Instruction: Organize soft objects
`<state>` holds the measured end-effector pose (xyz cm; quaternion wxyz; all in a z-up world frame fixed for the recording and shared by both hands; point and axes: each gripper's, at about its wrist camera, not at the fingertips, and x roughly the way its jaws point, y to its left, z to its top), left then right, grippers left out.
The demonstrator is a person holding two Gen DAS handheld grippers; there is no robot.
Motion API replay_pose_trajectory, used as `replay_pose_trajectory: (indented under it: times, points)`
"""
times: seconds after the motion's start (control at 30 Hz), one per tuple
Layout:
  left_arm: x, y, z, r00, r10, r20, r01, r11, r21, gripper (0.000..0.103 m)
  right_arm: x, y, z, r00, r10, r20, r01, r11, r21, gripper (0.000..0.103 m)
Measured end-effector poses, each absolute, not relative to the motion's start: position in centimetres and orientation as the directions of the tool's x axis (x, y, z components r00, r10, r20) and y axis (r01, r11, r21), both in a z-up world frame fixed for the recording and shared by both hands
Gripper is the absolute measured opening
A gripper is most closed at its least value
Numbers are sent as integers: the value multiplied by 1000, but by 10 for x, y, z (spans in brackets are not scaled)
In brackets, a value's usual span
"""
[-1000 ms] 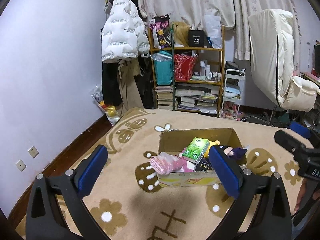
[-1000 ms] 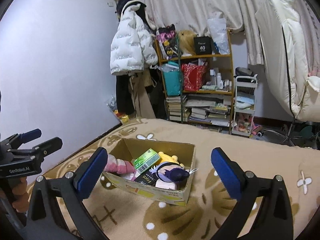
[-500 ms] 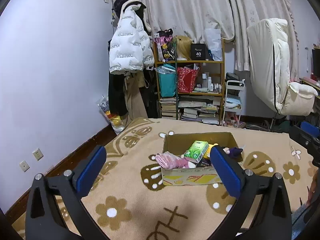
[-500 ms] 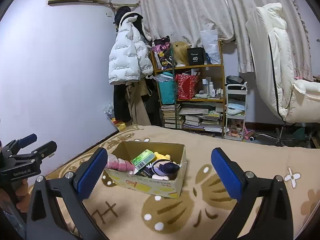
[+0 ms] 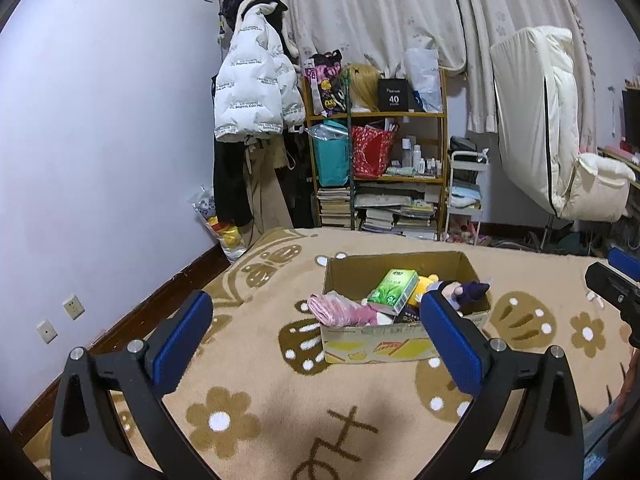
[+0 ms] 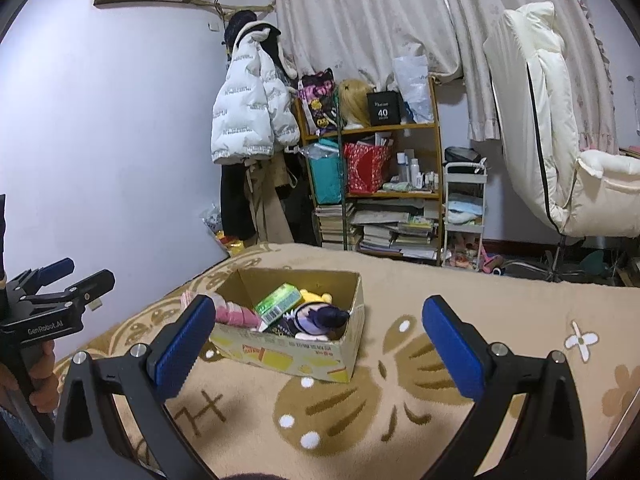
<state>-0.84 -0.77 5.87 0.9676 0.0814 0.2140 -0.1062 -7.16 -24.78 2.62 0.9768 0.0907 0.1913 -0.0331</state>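
A cardboard box (image 5: 348, 338) (image 6: 352, 300) stands on the beige patterned blanket (image 5: 248, 320). In it lie a pink rolled cloth (image 5: 340, 312) (image 6: 236, 314), a green tissue pack (image 5: 394, 286) (image 6: 278, 302), a yellow plush (image 5: 424, 286) (image 6: 314, 295) and a dark purple plush (image 5: 468, 292) (image 6: 320, 316). My left gripper (image 5: 318, 338) is open and empty, held back from the box. My right gripper (image 6: 318, 338) is open and empty, also short of the box. Each gripper shows at the edge of the other's view (image 5: 616, 280) (image 6: 60, 288).
A wooden shelf (image 5: 380, 176) with books and bags stands at the far wall. A white puffer jacket (image 5: 256, 96) hangs on the left. A cream chair (image 5: 560, 152) stands at the right. The lilac wall (image 5: 100, 160) borders the blanket's left edge.
Both grippers have drawn back and tilted up, so the box looks smaller and farther. Both stay open and empty. The box contents have not moved.
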Motion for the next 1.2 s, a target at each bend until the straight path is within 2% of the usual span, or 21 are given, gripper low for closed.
replay_pose_trajectory:
  times: [0.4,1.2]
  points:
    - [7,-17,37,866,-164,-472,255,958,135,102,-59,-253,7,906,-38,-422,119,979,167,103]
    - [13,-17,31,869,-147,-472,241,960,144,102,-51,-256,1,895,-35,-445,125,977,174,103]
